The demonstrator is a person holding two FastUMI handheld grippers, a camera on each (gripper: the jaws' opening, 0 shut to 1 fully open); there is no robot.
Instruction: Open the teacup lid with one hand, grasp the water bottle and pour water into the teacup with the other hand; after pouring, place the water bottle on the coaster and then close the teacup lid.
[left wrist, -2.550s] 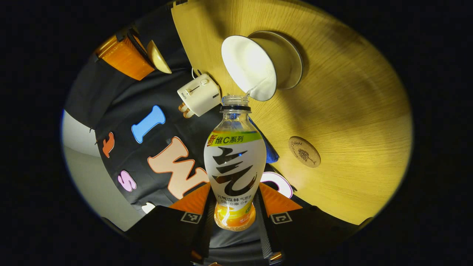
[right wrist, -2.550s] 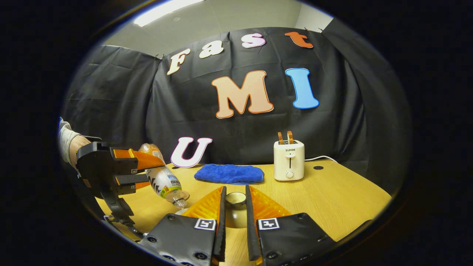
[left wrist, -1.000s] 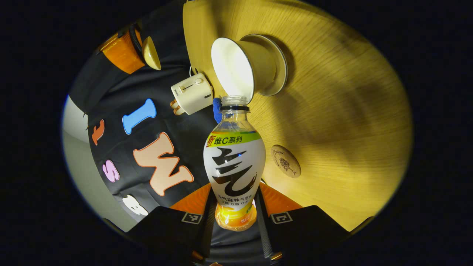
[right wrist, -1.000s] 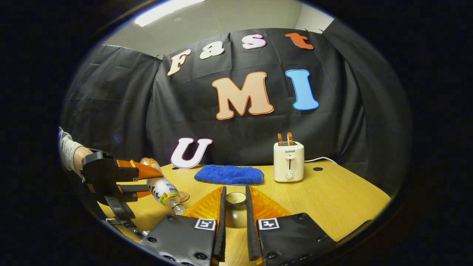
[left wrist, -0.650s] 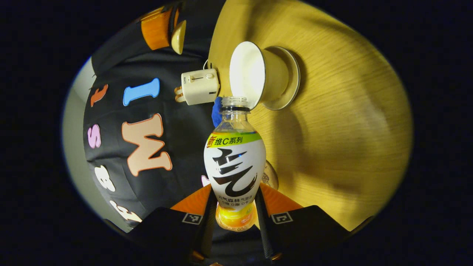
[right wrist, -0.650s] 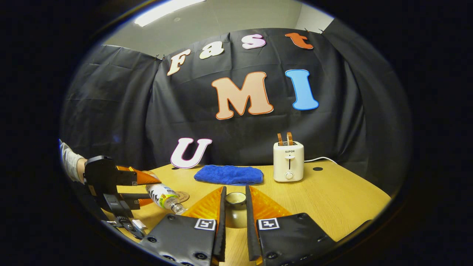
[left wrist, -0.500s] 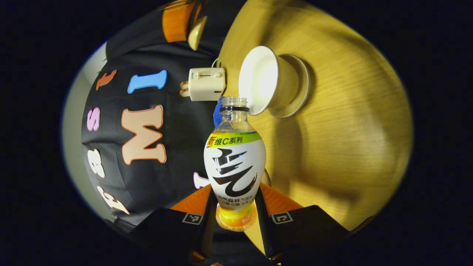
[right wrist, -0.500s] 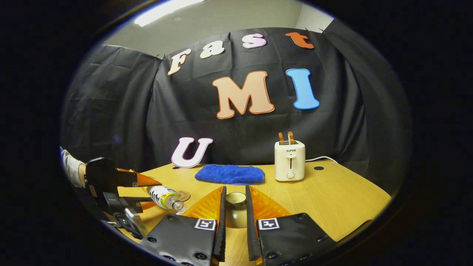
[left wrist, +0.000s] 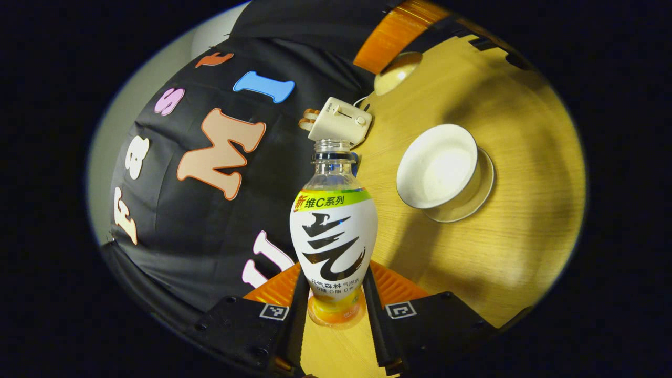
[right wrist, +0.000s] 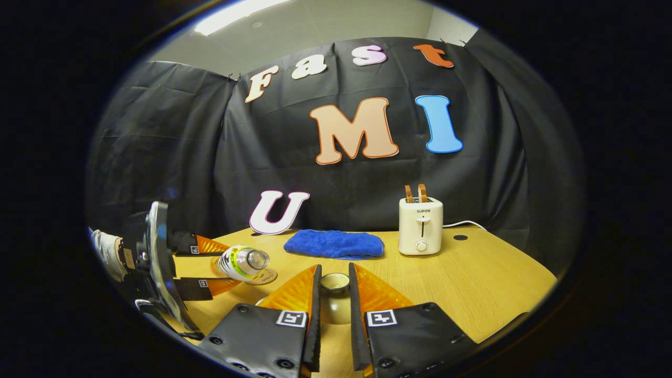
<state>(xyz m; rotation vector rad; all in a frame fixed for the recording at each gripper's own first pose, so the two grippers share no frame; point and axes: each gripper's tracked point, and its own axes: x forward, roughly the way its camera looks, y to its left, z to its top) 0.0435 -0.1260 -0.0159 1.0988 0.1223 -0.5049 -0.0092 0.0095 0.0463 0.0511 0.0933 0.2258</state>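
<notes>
My left gripper (left wrist: 334,274) is shut on the lower body of the uncapped water bottle (left wrist: 333,231). The bottle's mouth now points past the white teacup (left wrist: 438,164), which stands open on its saucer (left wrist: 475,195) to the right. In the right gripper view the left gripper (right wrist: 195,266) holds the bottle (right wrist: 241,262) roughly level, just above the round wooden coaster (right wrist: 264,276). My right gripper (right wrist: 334,269) is shut on the knob of the cream teacup lid (right wrist: 334,286) and holds it in the air. The lid (left wrist: 397,71) also shows at the top of the left gripper view.
A white toaster (right wrist: 420,226) with its cord stands at the back right of the wooden table (right wrist: 472,278). A folded blue cloth (right wrist: 334,244) lies at the back middle. A person's sleeve (right wrist: 105,247) shows behind the left gripper.
The bottle's mouth has left the teacup's rim and the bottle has swung away from it, sinking toward the coaster. The right gripper holds the lid in the same place.
</notes>
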